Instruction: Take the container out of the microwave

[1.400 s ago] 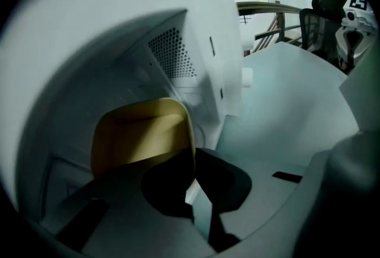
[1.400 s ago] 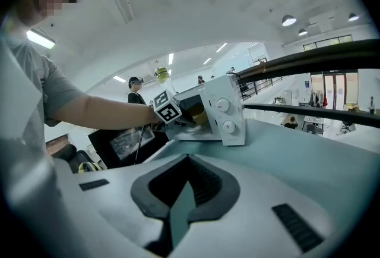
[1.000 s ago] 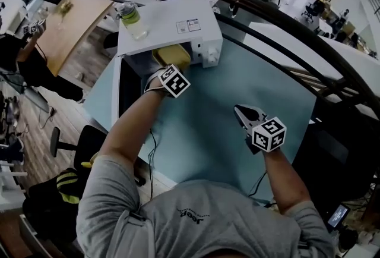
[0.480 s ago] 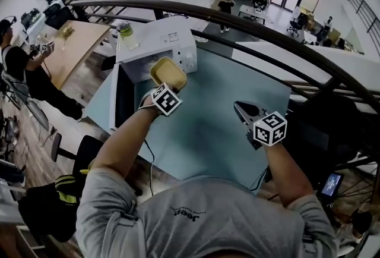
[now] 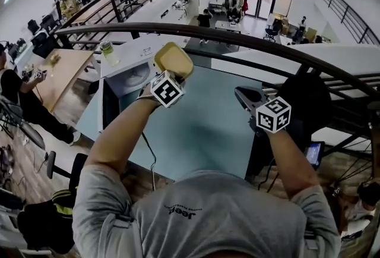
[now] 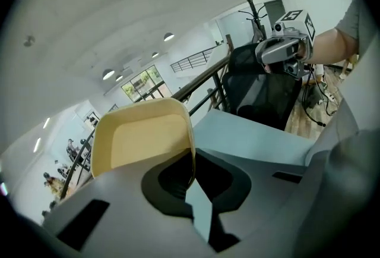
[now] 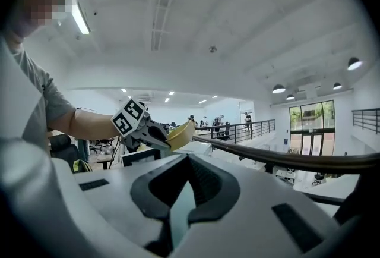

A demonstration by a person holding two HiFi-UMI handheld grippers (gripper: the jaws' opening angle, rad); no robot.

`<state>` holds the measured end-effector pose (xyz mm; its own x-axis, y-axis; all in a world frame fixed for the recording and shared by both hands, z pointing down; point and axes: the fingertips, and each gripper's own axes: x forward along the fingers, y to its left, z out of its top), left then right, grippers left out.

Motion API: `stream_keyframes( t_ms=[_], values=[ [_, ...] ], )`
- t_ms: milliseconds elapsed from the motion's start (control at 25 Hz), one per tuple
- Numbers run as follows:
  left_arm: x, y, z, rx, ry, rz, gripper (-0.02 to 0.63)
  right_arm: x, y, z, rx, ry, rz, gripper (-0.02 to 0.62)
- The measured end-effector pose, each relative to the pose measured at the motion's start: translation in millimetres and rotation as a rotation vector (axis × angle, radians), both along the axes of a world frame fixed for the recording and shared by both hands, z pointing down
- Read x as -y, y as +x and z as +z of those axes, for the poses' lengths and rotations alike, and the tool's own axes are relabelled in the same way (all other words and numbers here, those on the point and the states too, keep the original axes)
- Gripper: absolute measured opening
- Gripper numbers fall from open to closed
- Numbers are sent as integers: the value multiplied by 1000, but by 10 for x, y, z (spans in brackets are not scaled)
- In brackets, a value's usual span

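Left gripper [image 5: 168, 75] has its fingers pinched on the rim of the yellow container [image 5: 173, 59]. The container sticks out past the fingertips, up in the air just in front of the open microwave [image 5: 127, 75] and above the bench [image 5: 208, 126]. Right gripper [image 5: 240, 94] is off to the microwave's right, fingers pressed together with nothing in them.

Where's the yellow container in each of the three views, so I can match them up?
Head view: the yellow container is at upper centre, held up by the left gripper.
Left gripper view: the container is large, left of centre, its rim pinched in the jaws.
Right gripper view: the container is small, left of centre, at the left gripper's tip.
Shared landmark: the dark curved railing, seen in all three views.
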<state>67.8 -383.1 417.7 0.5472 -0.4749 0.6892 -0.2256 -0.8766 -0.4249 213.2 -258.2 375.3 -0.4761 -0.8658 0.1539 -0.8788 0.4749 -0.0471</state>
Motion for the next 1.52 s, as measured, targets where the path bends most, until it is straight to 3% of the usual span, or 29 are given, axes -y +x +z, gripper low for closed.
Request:
stream_keyframes(
  t_ms=[280,880,1200,1520],
  values=[
    [-422,638,-711,-69,74,111,23,-460,352,-522,-49,82,57,18],
    [-991,1499,-1411,-69,208,277,23,-836,748,-936,-47,179,132,18],
    [-1053,1747,-1385,-47,199,321,23,-867,870,-943,-36,183,161,18],
    [-956,1954,-1026,-24,141,354,23,-799,929,-708,-17,133,195,18]
  ],
)
